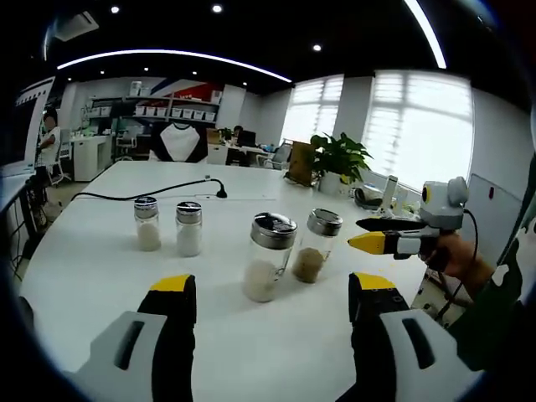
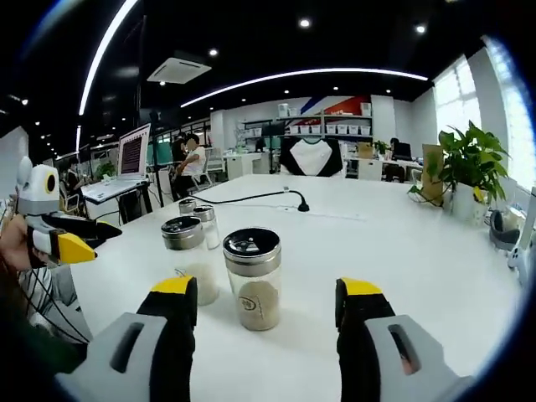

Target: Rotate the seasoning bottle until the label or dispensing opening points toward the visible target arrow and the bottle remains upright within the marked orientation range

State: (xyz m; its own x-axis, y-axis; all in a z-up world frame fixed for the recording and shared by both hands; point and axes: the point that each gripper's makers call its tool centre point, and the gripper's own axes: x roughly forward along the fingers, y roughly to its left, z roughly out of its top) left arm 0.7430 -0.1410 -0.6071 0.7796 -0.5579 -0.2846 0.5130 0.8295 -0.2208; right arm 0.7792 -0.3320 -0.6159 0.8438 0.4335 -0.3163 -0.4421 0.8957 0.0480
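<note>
Four glass seasoning bottles with metal shaker lids stand upright on the white table. The brown-filled bottle stands just ahead of my right gripper, centred between its open jaws and apart from them. Beside it is the white-filled bottle. In the left gripper view the white-filled bottle and the brown-filled bottle stand ahead of my open left gripper, which holds nothing. Two smaller bottles stand further left. The right gripper enters from the right, and the left gripper from the left.
A black cable runs across the far side of the table. A potted plant and small items stand at the far right corner. A laptop and a seated person are beyond the table.
</note>
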